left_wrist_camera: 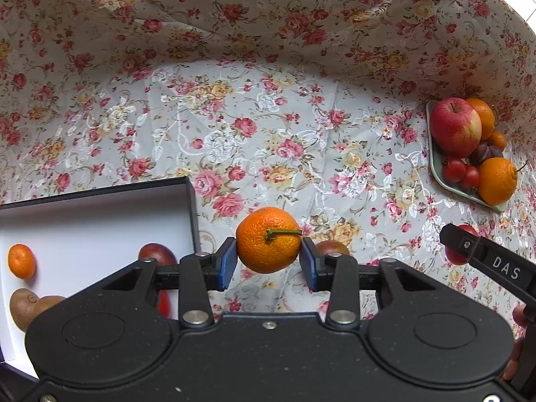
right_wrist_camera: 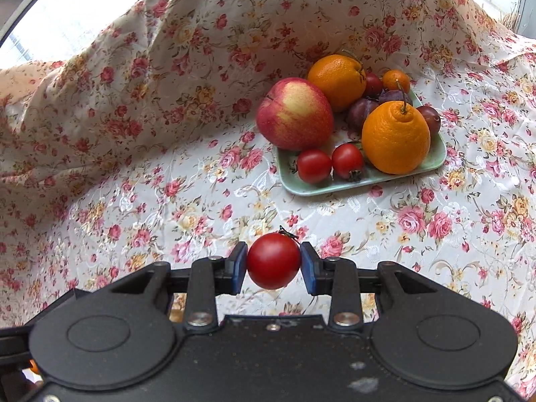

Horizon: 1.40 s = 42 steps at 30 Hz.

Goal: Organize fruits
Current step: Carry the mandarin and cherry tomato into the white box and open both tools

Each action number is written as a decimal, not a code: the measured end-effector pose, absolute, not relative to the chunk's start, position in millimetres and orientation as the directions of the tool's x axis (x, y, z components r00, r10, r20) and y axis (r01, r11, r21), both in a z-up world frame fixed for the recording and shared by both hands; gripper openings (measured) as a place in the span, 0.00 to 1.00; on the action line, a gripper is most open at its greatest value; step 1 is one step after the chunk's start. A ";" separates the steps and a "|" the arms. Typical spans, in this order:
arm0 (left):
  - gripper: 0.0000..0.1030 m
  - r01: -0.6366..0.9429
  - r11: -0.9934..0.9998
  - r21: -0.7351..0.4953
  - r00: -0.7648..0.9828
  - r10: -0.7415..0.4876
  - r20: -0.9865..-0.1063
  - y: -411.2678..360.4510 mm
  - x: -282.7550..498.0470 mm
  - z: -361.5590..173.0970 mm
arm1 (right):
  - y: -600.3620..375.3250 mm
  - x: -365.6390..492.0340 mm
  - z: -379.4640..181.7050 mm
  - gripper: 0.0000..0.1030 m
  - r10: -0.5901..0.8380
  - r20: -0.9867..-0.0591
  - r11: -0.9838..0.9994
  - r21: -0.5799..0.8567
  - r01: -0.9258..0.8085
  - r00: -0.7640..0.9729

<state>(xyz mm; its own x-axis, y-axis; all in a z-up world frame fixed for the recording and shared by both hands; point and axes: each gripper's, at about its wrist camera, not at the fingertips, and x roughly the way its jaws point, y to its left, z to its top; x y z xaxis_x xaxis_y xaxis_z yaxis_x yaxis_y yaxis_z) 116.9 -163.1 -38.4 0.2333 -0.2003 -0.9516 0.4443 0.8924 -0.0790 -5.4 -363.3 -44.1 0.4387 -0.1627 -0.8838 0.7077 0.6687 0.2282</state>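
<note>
My left gripper (left_wrist_camera: 268, 257) is shut on a small orange mandarin (left_wrist_camera: 268, 244) with a green stem, held above the floral cloth just right of a black box with a white inside (left_wrist_camera: 100, 214). The box holds a mandarin (left_wrist_camera: 21, 261), a dark plum (left_wrist_camera: 157, 254) and kiwis (left_wrist_camera: 25, 306). My right gripper (right_wrist_camera: 273, 264) is shut on a red cherry tomato (right_wrist_camera: 273, 261) above the cloth. Beyond it a pale green plate (right_wrist_camera: 432, 164) carries an apple (right_wrist_camera: 294, 114), oranges (right_wrist_camera: 395, 137), plums (right_wrist_camera: 361, 110) and two tomatoes (right_wrist_camera: 313, 165). The plate also shows in the left wrist view (left_wrist_camera: 435, 164).
The floral cloth (left_wrist_camera: 268, 117) covers the table and rises in folds behind. The right gripper's body (left_wrist_camera: 485, 261) shows at the right of the left wrist view, with the tomato partly hidden behind it. A dark round fruit (left_wrist_camera: 331, 247) lies behind my left gripper's right finger.
</note>
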 end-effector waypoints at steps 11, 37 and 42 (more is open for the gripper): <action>0.47 0.391 0.919 -0.050 0.279 -0.170 -0.945 -117.0 101.8 -25.9 | -299.0 -19.2 -30.4 0.35 -0.108 -0.869 0.746 0.249 0.617 0.482; 0.47 0.128 0.992 -0.011 0.345 -0.055 -0.937 35.7 154.8 -21.0 | -146.9 38.4 -16.1 0.35 0.043 -0.812 0.884 0.302 0.356 0.583; 0.47 0.097 0.995 -0.017 0.344 -0.050 -0.937 55.8 159.5 -22.2 | -118.7 54.8 -21.2 0.35 0.064 -0.807 0.905 0.294 0.306 0.586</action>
<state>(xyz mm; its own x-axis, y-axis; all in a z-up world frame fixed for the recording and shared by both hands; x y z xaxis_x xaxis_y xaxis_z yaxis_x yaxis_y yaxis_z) 159.5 55.8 -22.2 0.3444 -0.0498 -0.9375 0.0966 0.9952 -0.0174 54.8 -118.7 -21.2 0.5865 0.0636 -0.8075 0.3065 0.9054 0.2939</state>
